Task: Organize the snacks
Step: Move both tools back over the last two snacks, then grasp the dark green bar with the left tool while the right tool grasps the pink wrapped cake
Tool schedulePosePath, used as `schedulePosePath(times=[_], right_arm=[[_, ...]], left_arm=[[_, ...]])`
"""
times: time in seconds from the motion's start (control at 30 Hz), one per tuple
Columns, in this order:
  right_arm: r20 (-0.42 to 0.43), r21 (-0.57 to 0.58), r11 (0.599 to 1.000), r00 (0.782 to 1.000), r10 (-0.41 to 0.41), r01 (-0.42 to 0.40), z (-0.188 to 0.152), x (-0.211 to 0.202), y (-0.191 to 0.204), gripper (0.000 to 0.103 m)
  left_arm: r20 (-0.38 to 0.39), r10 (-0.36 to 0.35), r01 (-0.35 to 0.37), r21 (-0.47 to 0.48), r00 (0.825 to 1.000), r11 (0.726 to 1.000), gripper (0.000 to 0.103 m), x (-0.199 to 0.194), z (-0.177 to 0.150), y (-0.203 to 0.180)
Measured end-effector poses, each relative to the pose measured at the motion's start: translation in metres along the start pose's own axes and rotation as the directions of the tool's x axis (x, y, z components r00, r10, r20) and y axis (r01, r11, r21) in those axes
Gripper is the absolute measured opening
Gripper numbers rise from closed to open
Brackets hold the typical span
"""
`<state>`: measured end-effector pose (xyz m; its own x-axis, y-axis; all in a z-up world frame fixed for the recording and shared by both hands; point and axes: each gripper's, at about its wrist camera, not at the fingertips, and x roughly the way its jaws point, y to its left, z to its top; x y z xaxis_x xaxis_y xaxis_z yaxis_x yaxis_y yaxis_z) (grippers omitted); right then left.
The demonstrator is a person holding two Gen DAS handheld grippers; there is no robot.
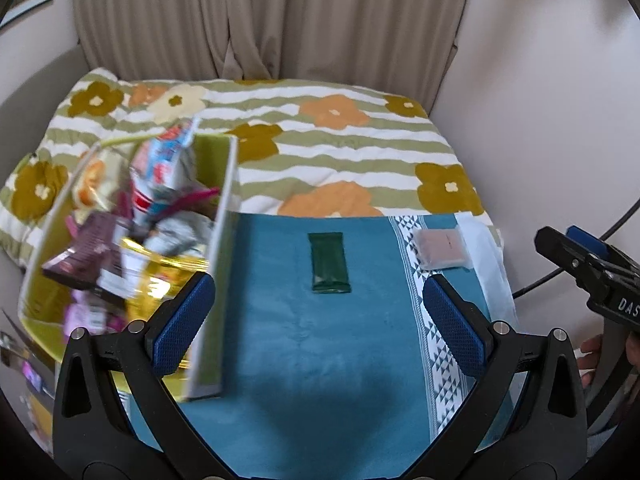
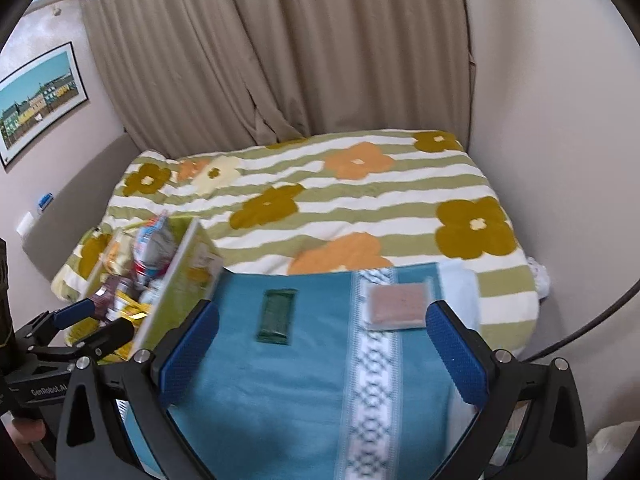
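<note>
**Snacks: two loose on the towel, the rest heaped in the box**

Snacks sit in two places on my feeds. A green-walled box (image 1: 222, 240) stands on the bed at the left edge of a teal towel (image 1: 300, 340), and it is crammed with crinkly packets (image 1: 132, 240): glossy gold foil, a dark purple wrapper, a red-white-and-blue bag poking above the rim (motion blur keeps me from counting them). On the towel itself I count two loose items. One is a flat, dark green bar wrapper (image 1: 329, 263), rectangular and shiny, lying lengthwise near the towel's middle. The other is a squarish pinkish-brown slab in clear film (image 1: 441, 249), resting partly on the towel's white patterned stripe, well apart from the green bar.

The towel looks soft and napped; the quilt (image 1: 340, 148) under it is puffy, with wavy olive and white bands and big orange and mustard flowers. Pleated beige curtains (image 1: 260, 20) hang behind the bed.

Both of my tools are empty. The left hand-held gripper (image 1: 320, 318) hangs spread wide above the towel, its blue dimpled pads (image 1: 186, 316) clear of everything, the left pad beside the box wall. The right hand-held gripper (image 2: 323, 354) is likewise splayed apart, holding nothing, the pinkish slab just ahead of its right pad.
</note>
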<state>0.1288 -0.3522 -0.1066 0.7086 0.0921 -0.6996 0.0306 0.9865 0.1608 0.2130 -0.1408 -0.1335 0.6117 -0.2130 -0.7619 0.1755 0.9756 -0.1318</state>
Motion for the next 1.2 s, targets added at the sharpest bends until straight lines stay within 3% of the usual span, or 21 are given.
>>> schedulePosePath(times=[0.2, 0.33, 0.43, 0.67, 0.83, 0.93, 1.03, 1.2], right_arm=[[-0.026, -0.022, 0.999, 0.999, -0.036, 0.036, -0.01, 0.027, -0.031, 0.103], [-0.091, -0.014, 0.998, 0.994, -0.055, 0.053, -0.017, 0.057, -0.046, 0.103], [-0.078, 0.008, 0.998, 0.995, -0.054, 0.055, -0.021, 0.074, -0.054, 0.103], [-0.149, 0.018, 0.995, 0.984, -0.094, 0.097, -0.028, 0.126, -0.064, 0.103], [-0.189, 0.013, 0.991, 0.974, -0.125, 0.129, -0.03, 0.156, -0.068, 0.103], [-0.213, 0.016, 0.99, 0.968, -0.135, 0.141, -0.031, 0.171, -0.072, 0.103], [-0.232, 0.004, 0.988, 0.961, -0.151, 0.156, -0.033, 0.181, -0.073, 0.103], [-0.255, 0.0, 0.987, 0.955, -0.153, 0.159, -0.035, 0.19, -0.075, 0.103]], left_arm=[[-0.067, 0.029, -0.028, 0.021, 0.997, 0.999, 0.103, 0.063, -0.002, -0.019], [-0.11, 0.033, -0.032, 0.012, 0.993, 0.999, 0.103, 0.109, 0.001, -0.018], [-0.141, 0.047, -0.046, 0.01, 0.989, 0.999, 0.102, 0.143, 0.002, -0.015], [-0.231, 0.061, -0.052, 0.044, 0.971, 0.998, 0.085, 0.207, -0.004, -0.014], [-0.277, 0.08, -0.062, 0.074, 0.958, 0.995, 0.081, 0.234, -0.008, -0.015], [-0.297, 0.096, -0.074, 0.086, 0.95, 0.994, 0.073, 0.244, -0.011, -0.016], [-0.28, 0.102, -0.071, 0.119, 0.954, 0.99, 0.071, 0.245, -0.012, -0.021], [-0.268, 0.094, -0.053, 0.157, 0.959, 0.986, 0.049, 0.245, -0.008, -0.028]])
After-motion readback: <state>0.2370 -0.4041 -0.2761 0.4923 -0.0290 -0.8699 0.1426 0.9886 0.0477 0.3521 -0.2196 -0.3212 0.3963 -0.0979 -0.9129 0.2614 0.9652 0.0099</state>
